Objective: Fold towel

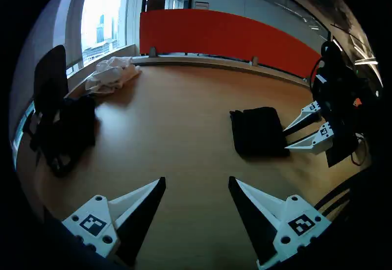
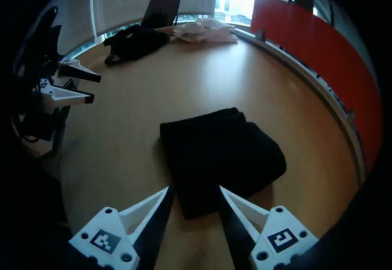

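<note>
Right gripper (image 2: 194,189): fingers apart, gripping nothing, tips at near edge of towel (image 2: 220,157); contact unclear. Towel black, folded, lying flat mid-table (image 2: 147,103). Left gripper (image 1: 196,181): fingers wide apart, over bare wood, well apart from towel. White cloth heap (image 1: 111,74) and black bag (image 1: 68,128) near far edge by window. Red screen (image 1: 220,35) along table's back.

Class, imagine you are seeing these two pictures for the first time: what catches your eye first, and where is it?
The folded black towel stands out first, dark on the light wooden table, at the tips of the right gripper with its jaws open. Then the long red partition panel along the table's far edge, and a crumpled white cloth heap by the bright window.
</note>
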Available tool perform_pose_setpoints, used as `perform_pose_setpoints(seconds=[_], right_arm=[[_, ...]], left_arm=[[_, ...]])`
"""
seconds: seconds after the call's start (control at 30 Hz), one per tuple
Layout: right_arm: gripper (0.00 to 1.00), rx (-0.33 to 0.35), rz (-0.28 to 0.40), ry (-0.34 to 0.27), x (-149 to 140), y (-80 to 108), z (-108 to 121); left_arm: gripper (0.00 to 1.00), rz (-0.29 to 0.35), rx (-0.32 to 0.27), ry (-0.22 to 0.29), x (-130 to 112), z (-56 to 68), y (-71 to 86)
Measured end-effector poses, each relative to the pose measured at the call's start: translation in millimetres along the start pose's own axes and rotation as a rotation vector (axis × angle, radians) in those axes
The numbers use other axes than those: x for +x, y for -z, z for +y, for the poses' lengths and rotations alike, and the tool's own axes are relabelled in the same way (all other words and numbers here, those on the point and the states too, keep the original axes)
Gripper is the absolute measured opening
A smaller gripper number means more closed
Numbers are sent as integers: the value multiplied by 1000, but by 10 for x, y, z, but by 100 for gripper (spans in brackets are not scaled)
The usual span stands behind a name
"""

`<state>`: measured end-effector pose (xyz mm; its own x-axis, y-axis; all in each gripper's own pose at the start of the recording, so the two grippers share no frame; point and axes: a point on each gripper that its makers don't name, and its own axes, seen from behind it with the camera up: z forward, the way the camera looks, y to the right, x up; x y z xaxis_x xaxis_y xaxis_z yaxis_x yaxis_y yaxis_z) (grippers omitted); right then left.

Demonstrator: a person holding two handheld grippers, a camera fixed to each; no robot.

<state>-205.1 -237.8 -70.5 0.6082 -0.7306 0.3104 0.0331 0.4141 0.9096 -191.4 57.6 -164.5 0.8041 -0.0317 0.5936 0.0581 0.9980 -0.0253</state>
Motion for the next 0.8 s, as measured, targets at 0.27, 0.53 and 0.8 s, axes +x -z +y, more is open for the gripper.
perform_pose_setpoints(seconds=[0.27,0.53,0.8], right_arm=[[61,-30,-9,-40,-128,27,-41],[61,-47,-22,-86,-271,23,-123],[61,-65,-35,-120,-394,31,-142]], left_arm=[[95,-1,1,-1,4,0,-6],[95,-3,2,-1,-6,-4,-1],[95,-6,3,0,-15,-9,-2]])
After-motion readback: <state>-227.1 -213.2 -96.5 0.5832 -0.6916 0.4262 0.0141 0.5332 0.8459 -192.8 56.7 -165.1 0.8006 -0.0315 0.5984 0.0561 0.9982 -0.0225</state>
